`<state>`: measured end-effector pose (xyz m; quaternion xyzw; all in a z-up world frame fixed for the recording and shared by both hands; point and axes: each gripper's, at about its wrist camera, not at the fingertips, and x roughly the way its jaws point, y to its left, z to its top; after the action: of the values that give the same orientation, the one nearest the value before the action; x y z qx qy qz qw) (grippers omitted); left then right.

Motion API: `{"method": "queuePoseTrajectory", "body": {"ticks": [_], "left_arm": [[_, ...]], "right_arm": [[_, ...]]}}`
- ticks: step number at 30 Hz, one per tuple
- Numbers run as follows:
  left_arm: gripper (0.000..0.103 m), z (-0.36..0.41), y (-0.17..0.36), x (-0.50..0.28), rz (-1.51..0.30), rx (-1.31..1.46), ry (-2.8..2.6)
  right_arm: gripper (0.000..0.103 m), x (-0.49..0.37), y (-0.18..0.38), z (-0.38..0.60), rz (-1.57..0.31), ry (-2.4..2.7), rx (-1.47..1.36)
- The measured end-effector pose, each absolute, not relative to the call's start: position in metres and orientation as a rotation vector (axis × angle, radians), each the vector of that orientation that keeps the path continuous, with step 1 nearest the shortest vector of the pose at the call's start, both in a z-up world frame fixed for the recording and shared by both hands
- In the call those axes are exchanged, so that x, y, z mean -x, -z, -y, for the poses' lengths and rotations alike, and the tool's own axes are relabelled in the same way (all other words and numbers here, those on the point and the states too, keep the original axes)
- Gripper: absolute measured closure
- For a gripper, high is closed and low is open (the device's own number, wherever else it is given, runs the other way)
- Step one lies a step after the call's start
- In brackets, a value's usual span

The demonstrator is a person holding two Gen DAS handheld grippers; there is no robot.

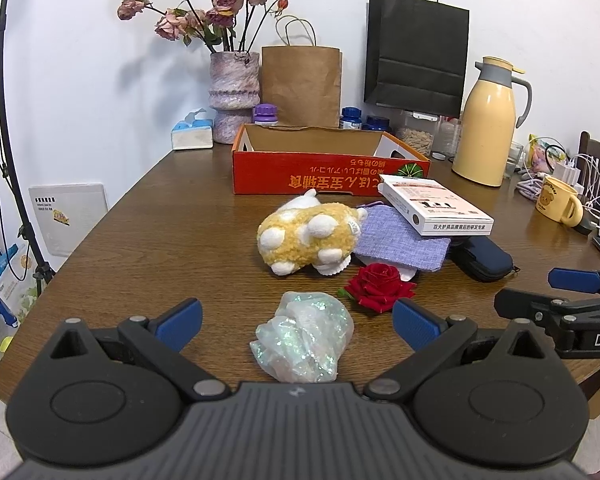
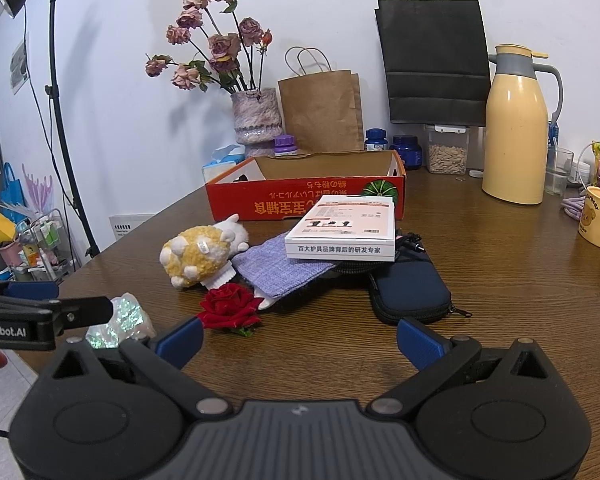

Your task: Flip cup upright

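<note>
The yellow mug with a bear print (image 1: pixel 559 201) (image 2: pixel 598 218) stands at the table's right edge, rim up and handle to the right, partly cut off in the right wrist view. My left gripper (image 1: pixel 298 320) is open near the front edge, far left of the mug; a crumpled iridescent wrap (image 1: pixel 304 340) lies on the table between its fingers, untouched. My right gripper (image 2: pixel 300 336) is open over bare wood, with the mug well ahead and to its right. Each gripper shows at the edge of the other's view.
On the wooden table (image 1: pixel 160 240) lie a plush toy (image 1: pixel 308 236), a red rose (image 1: pixel 378 286), a purple cloth (image 1: pixel 400 240), a white box (image 1: pixel 436 208), a dark pouch (image 2: pixel 410 292) and an orange carton (image 1: pixel 328 164). A yellow thermos (image 2: pixel 514 132) stands behind the mug.
</note>
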<state>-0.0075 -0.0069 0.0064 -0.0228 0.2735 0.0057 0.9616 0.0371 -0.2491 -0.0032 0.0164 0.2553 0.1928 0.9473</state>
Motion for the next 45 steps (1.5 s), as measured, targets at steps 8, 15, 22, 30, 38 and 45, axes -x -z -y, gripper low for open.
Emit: {"method": "queuePoseTrajectory", "body": {"ticks": [8,15,22,30,38,45], "left_arm": [[0.000,0.002,0.001,0.004,-0.565,0.052,-0.012],[0.000,0.001,0.011,-0.001,-0.567,0.053,-0.017],[0.000,0.001,0.022,-0.009,-0.576,0.053,-0.029],[0.000,0.004,0.032,-0.018,-0.579,0.046,-0.038],[0.031,0.009,0.041,-0.026,-0.605,0.038,-0.010],[0.054,0.008,0.044,-0.027,-0.618,0.018,-0.003]], "right_arm": [[0.000,-0.038,0.003,0.252,-0.518,-0.388,-0.036],[0.000,-0.037,0.005,0.251,-0.518,-0.387,-0.033],[0.000,-0.039,0.012,0.244,-0.522,-0.390,-0.030],[0.000,-0.045,0.014,0.243,-0.535,-0.390,-0.025],[0.000,-0.049,0.016,0.240,-0.543,-0.397,-0.019],[0.000,-0.052,0.018,0.235,-0.548,-0.408,-0.012]]}}
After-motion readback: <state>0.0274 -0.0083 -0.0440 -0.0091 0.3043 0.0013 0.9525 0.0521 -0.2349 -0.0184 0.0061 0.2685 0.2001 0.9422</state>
